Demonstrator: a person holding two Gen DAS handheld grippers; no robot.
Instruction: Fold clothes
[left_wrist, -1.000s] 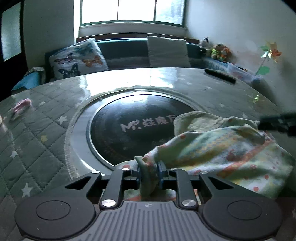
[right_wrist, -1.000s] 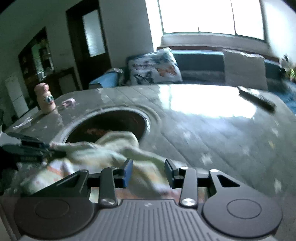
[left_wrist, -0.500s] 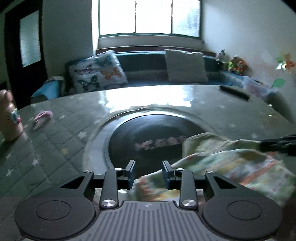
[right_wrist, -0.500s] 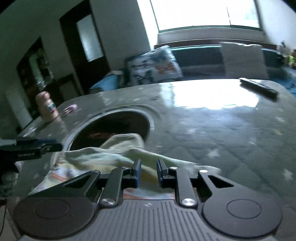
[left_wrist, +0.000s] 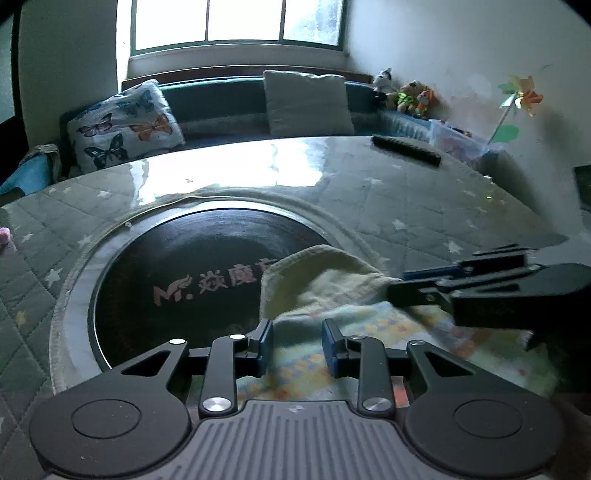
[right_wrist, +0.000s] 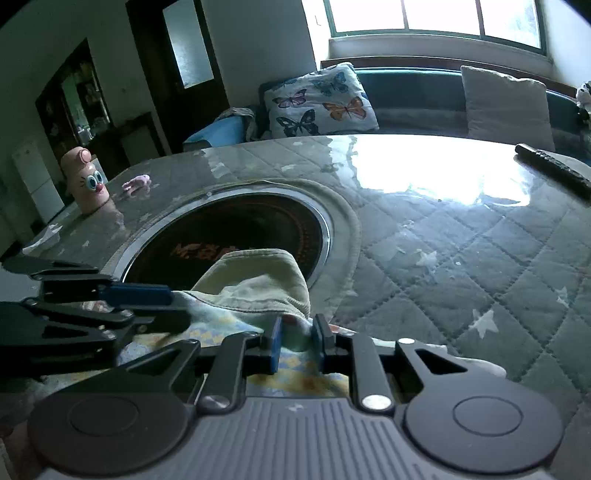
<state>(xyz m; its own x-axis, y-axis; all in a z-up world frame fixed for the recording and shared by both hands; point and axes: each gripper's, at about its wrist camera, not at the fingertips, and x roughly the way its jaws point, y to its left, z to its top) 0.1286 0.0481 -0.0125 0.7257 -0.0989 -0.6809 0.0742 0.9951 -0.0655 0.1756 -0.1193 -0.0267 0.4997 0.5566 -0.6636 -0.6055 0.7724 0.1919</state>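
Quilted table (right_wrist: 461, 266); left tongs (left_wrist: 297, 341) apart over garment (left_wrist: 332, 288); right tongs (right_wrist: 297, 341) nearly together, cloth between, grip unclear.

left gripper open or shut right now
Open: the left gripper shows a clear gap between its fingers, with the garment lying beneath, not pinched.

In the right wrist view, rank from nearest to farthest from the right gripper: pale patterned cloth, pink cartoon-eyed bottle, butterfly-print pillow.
1. Pale patterned cloth, between the jaws of the right gripper.
2. Pink cartoon-eyed bottle, far left on the table.
3. Butterfly-print pillow, on the bench beyond.
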